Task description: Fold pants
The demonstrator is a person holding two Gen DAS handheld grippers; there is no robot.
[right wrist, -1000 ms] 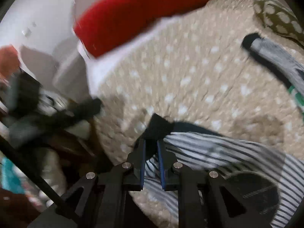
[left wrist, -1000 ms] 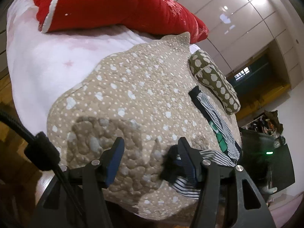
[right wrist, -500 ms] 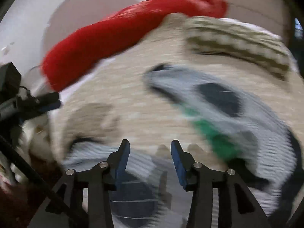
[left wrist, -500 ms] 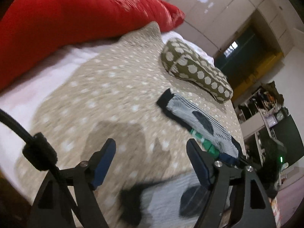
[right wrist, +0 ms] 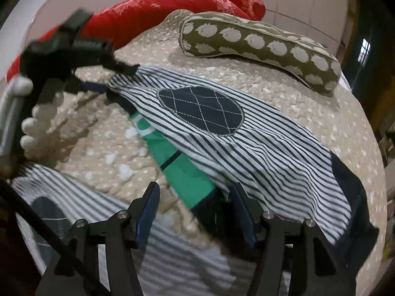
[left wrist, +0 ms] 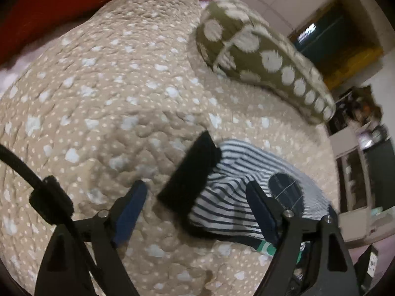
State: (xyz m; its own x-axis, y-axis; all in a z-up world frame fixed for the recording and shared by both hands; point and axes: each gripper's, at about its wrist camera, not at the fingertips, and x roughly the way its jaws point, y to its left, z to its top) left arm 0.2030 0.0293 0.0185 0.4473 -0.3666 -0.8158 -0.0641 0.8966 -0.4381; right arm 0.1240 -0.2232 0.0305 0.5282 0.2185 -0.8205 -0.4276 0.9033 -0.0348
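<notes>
With its blue-padded jaws spread wide and holding nothing, the left gripper (left wrist: 195, 209) hovers just above the black cuff (left wrist: 191, 172) of the one pair of striped pants (right wrist: 246, 145), which lies on the beige dotted quilt (left wrist: 103, 93). Equally wide and empty, the right gripper (right wrist: 197, 212) hangs over the pants' green panel (right wrist: 182, 170). Beyond lie one olive spotted cushion (right wrist: 259, 44) and one red pillow (right wrist: 153, 12).

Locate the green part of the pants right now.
In the right wrist view the green panel lies at centre on the spotted quilt, tucked under the striped leg, just ahead of the open right gripper.
</notes>
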